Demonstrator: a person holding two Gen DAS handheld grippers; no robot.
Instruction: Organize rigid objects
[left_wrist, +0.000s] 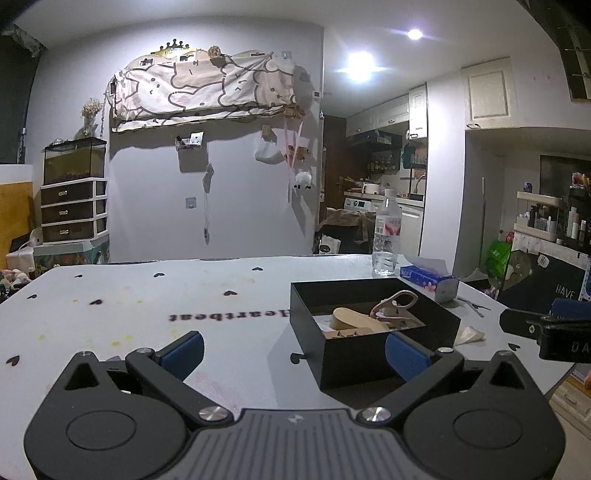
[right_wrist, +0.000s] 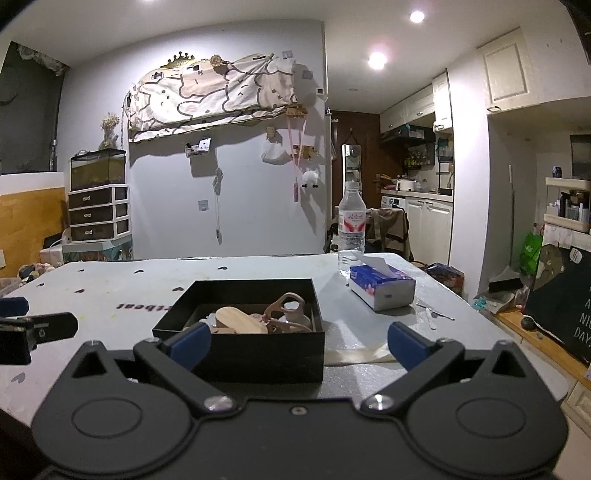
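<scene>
- While both grippers hover low over the pale grey heart-printed surface (left_wrist: 147, 295), the left gripper (left_wrist: 295, 350) stands wide with nothing between its blue pads.
- The right gripper (right_wrist: 299, 341) is spread just as wide, also empty, its left pad in front of the box's near corner.
- The square black open-topped box (right_wrist: 258, 354) sits on the surface just ahead, holding a light wooden oval piece (right_wrist: 240, 319) and a brownish looped wooden piece (right_wrist: 290, 308).
- Behind it stand a clear plastic water bottle (right_wrist: 352, 229) and a blue tissue pack (right_wrist: 382, 286).
</scene>
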